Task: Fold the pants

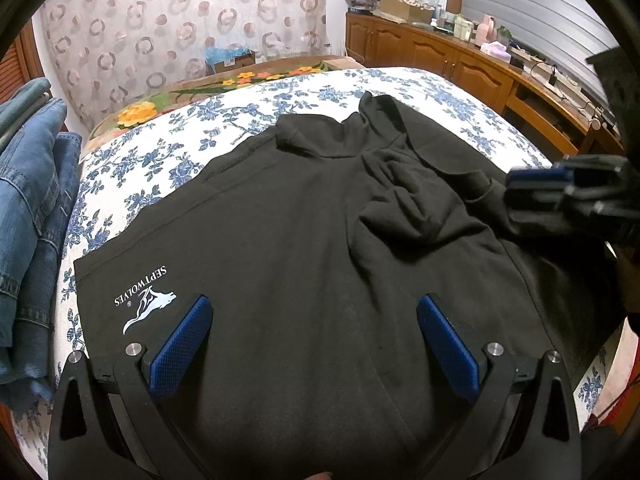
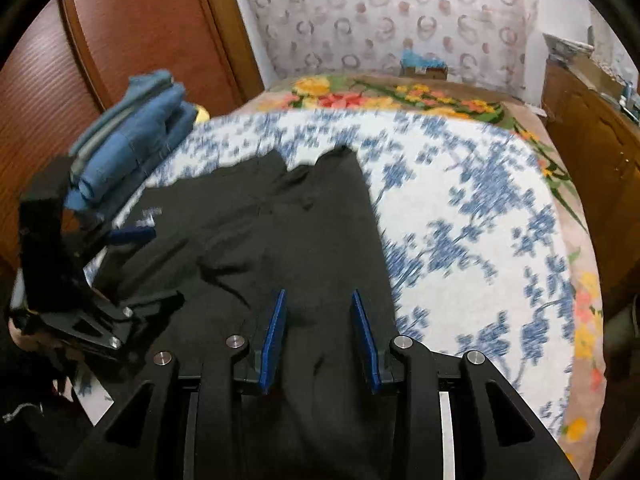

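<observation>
- The black pants (image 1: pixel 304 216) lie spread on the bed's floral sheet (image 1: pixel 168 160), waistband nearest the cameras, so the cloth is flat for folding.
- Left tongs (image 1: pixel 312 336) stand wide over the waistband, just beside the white logo (image 1: pixel 146 300), holding nothing.
- Right tongs (image 2: pixel 318 332) stand narrow but parted above the pants' right edge; no cloth looks pinched.
- Folded jeans (image 1: pixel 28 208) sit left of the pants, likely finished.
- No container near the pants shows its contents.
</observation>
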`<act>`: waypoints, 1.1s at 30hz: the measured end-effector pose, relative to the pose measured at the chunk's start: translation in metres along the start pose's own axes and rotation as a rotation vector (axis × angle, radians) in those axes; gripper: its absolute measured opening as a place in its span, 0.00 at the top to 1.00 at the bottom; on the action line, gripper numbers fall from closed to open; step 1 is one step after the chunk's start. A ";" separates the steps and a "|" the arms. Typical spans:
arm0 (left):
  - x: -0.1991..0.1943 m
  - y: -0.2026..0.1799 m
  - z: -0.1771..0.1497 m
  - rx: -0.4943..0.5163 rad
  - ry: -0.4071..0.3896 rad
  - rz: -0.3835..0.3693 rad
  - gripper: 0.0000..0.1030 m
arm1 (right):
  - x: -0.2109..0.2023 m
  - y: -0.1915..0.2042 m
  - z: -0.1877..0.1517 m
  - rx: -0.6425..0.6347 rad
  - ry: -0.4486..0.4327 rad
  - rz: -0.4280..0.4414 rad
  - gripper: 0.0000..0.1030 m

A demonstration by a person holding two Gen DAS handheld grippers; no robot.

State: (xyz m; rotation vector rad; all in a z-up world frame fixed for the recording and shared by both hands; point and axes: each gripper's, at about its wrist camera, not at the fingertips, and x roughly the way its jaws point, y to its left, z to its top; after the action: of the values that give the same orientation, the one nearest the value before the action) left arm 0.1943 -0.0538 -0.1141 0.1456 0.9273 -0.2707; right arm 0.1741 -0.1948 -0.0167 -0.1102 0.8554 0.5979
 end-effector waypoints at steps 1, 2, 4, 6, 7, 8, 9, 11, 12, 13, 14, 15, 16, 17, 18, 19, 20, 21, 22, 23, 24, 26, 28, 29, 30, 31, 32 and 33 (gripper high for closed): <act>0.000 0.000 0.000 0.000 -0.001 -0.001 0.00 | 0.004 0.002 0.000 -0.009 0.007 0.004 0.73; 0.000 0.000 0.000 0.000 -0.002 -0.001 0.00 | 0.006 0.004 0.000 -0.019 0.011 0.008 0.82; 0.000 0.001 0.000 -0.001 -0.003 -0.001 0.00 | 0.004 0.006 0.002 -0.042 0.005 0.019 0.95; 0.000 0.000 0.000 0.000 -0.002 -0.001 0.00 | -0.002 0.000 0.007 -0.047 -0.031 0.001 0.96; 0.000 0.001 0.000 0.000 -0.002 -0.001 0.00 | -0.009 -0.005 0.010 -0.040 -0.051 -0.012 0.97; 0.000 0.000 0.000 0.000 -0.002 -0.001 0.00 | -0.014 -0.012 0.015 -0.028 -0.073 -0.030 0.97; 0.000 0.000 -0.001 0.000 -0.002 -0.001 0.00 | -0.020 -0.022 0.019 -0.014 -0.097 -0.056 0.97; 0.000 0.000 -0.001 -0.001 -0.002 -0.001 0.00 | -0.030 -0.044 0.026 0.014 -0.136 -0.119 0.97; 0.000 0.000 -0.001 -0.001 -0.002 -0.001 0.00 | -0.033 -0.057 0.028 0.037 -0.147 -0.156 0.97; 0.000 0.000 -0.001 -0.001 -0.002 -0.001 0.00 | -0.034 -0.068 0.030 0.054 -0.151 -0.184 0.97; 0.000 0.001 -0.001 -0.001 -0.002 -0.001 0.00 | -0.035 -0.080 0.031 0.070 -0.154 -0.214 0.97; 0.000 0.000 -0.001 -0.001 -0.003 -0.001 0.00 | -0.033 -0.091 0.031 0.081 -0.151 -0.251 0.97; 0.000 0.000 -0.001 -0.001 -0.003 -0.001 0.00 | -0.031 -0.100 0.031 0.091 -0.144 -0.282 0.97; 0.000 0.001 -0.001 -0.001 -0.003 -0.001 0.00 | -0.027 -0.107 0.031 0.102 -0.136 -0.298 0.97; 0.000 0.000 -0.001 -0.001 -0.003 -0.001 0.00 | -0.023 -0.114 0.029 0.119 -0.126 -0.309 0.97; 0.000 0.000 -0.001 -0.001 -0.003 -0.001 0.00 | -0.019 -0.120 0.027 0.131 -0.116 -0.323 0.97; 0.000 0.000 -0.001 0.000 -0.003 -0.001 0.00 | -0.014 -0.120 0.027 0.136 -0.106 -0.341 0.97; 0.000 0.000 -0.001 -0.001 -0.003 -0.001 0.00 | -0.008 -0.122 0.026 0.142 -0.094 -0.370 0.97; 0.000 0.000 -0.001 -0.001 -0.003 -0.001 0.00 | -0.005 -0.123 0.025 0.151 -0.088 -0.397 0.97; 0.000 0.000 -0.001 -0.001 -0.003 -0.001 0.00 | -0.002 -0.122 0.025 0.161 -0.085 -0.399 0.93; 0.000 0.000 -0.001 -0.001 -0.003 -0.001 0.00 | -0.001 -0.122 0.024 0.174 -0.088 -0.389 0.91; 0.000 0.000 -0.001 -0.001 -0.003 -0.001 0.00 | -0.001 -0.117 0.024 0.187 -0.097 -0.374 0.84; 0.000 0.000 -0.001 -0.001 -0.003 -0.001 0.00 | -0.004 -0.110 0.021 0.182 -0.113 -0.352 0.80; 0.000 0.000 -0.001 -0.001 -0.003 -0.001 0.00 | -0.010 -0.108 0.017 0.177 -0.118 -0.336 0.77; 0.000 0.000 -0.001 -0.001 -0.004 -0.001 0.00 | -0.014 -0.105 0.014 0.172 -0.121 -0.323 0.76; 0.000 0.000 -0.001 -0.001 -0.004 -0.001 0.00 | -0.014 -0.100 0.011 0.168 -0.122 -0.313 0.71; 0.000 0.001 -0.001 -0.001 -0.004 -0.001 0.00 | -0.016 -0.096 0.007 0.165 -0.122 -0.304 0.67; 0.000 0.000 -0.001 -0.001 -0.003 -0.001 0.00 | -0.016 -0.091 0.003 0.162 -0.121 -0.287 0.65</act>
State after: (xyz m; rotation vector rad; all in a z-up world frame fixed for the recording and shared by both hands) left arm 0.1935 -0.0534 -0.1148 0.1440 0.9241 -0.2712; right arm 0.2172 -0.2762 -0.0161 -0.0480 0.7509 0.2626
